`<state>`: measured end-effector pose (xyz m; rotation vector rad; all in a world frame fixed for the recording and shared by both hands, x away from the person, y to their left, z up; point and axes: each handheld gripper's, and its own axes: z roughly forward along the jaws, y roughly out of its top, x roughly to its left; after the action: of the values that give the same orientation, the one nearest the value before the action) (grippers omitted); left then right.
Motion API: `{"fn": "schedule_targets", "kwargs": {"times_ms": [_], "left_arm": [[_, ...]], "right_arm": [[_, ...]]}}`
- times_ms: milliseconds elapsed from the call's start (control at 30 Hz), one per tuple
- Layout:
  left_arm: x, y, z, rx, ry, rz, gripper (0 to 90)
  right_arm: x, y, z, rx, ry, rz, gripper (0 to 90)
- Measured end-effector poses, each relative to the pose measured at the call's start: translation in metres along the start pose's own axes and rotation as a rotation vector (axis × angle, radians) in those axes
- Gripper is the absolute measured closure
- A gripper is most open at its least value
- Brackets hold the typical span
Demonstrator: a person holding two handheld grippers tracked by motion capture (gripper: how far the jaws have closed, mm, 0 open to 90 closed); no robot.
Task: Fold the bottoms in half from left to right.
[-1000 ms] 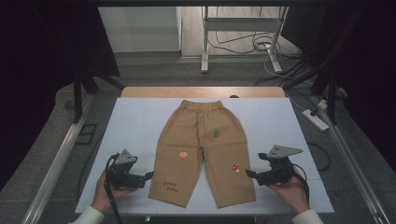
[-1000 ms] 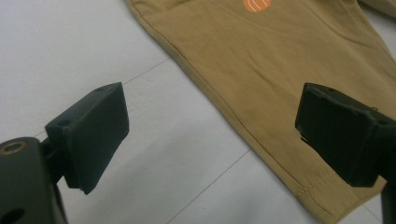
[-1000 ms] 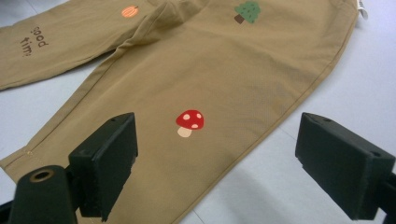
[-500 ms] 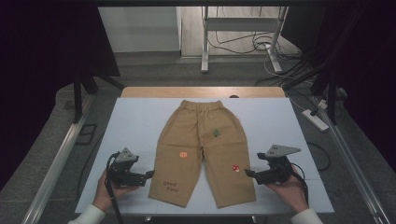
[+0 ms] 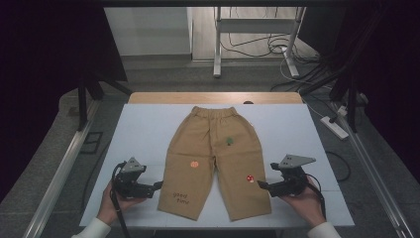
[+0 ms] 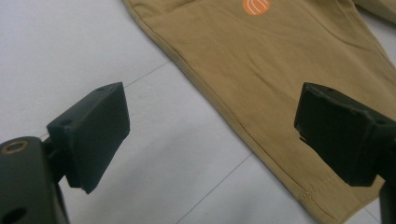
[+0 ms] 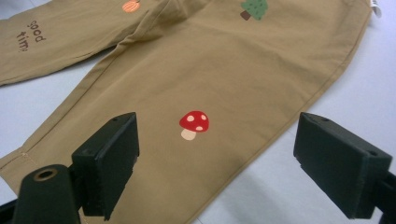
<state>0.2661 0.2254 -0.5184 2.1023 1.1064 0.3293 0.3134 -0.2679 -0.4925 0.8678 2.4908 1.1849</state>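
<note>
From above, tan shorts (image 5: 214, 158) lie flat mid-counter (image 5: 143, 129), left gripper (image 5: 157, 186) and right gripper (image 5: 261, 185) flanking the near hems. Left gripper view: jaws wide apart, empty, over the hem edge. Right gripper view: jaws spread, empty, around the mushroom patch (image 7: 194, 124).

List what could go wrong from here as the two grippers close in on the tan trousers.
1. The left gripper, jaws open, sits at the outer seam of the trousers; a shallow bite may catch only the hem edge and slip off.
2. The right gripper, also open, straddles the leg by the mushroom print; it may pinch only the top layer.
3. Uneven pulls could wrinkle the flat cloth on the white table.
</note>
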Motion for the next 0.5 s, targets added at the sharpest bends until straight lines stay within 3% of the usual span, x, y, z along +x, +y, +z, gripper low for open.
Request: {"fn": "schedule_targets", "kwargs": {"times_ms": [500], "left_arm": [[0.001, -0.001, -0.001, 0.001, 0.004, -0.005, 11.1]], "right_arm": [[0.012, 0.012, 0.013, 0.003, 0.027, -0.029, 15.2]]}}
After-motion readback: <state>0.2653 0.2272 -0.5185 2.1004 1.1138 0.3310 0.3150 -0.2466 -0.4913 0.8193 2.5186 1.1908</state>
